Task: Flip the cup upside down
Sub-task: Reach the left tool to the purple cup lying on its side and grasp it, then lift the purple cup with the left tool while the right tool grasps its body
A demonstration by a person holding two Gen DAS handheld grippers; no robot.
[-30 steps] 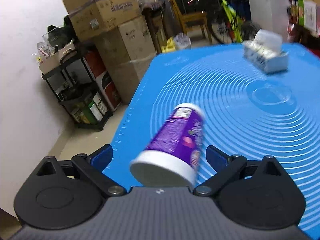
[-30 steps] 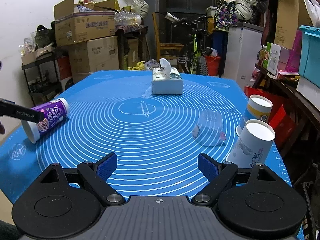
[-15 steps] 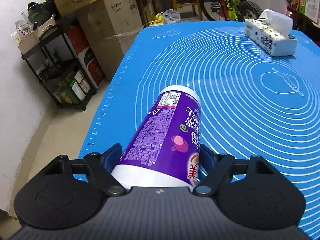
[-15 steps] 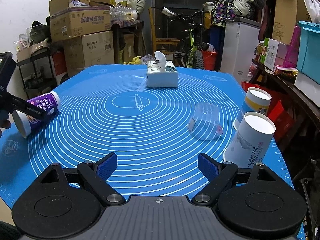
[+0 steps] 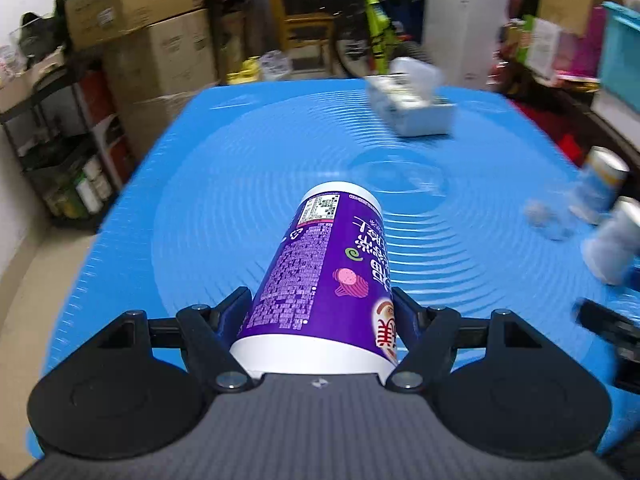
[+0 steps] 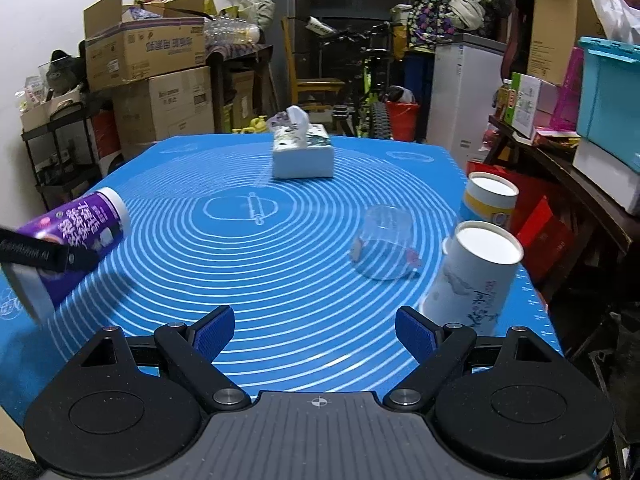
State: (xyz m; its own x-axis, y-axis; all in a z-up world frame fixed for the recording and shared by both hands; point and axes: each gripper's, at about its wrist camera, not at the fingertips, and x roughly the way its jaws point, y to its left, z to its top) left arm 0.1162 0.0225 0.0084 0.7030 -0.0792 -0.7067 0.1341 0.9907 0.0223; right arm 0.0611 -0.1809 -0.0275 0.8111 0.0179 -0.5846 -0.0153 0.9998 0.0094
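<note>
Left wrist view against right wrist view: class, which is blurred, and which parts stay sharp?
Left wrist view: the mat, tissue box and far cups are smeared by motion, while the purple cup in the left tool stays sharp. Right wrist view: crisp throughout, with fisheye bending at the edges.

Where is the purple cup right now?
The purple cup lies tilted between the left gripper jaws, over the blue mat's left edge.

Motion-blurred left view, fisheye-warped edges
</note>
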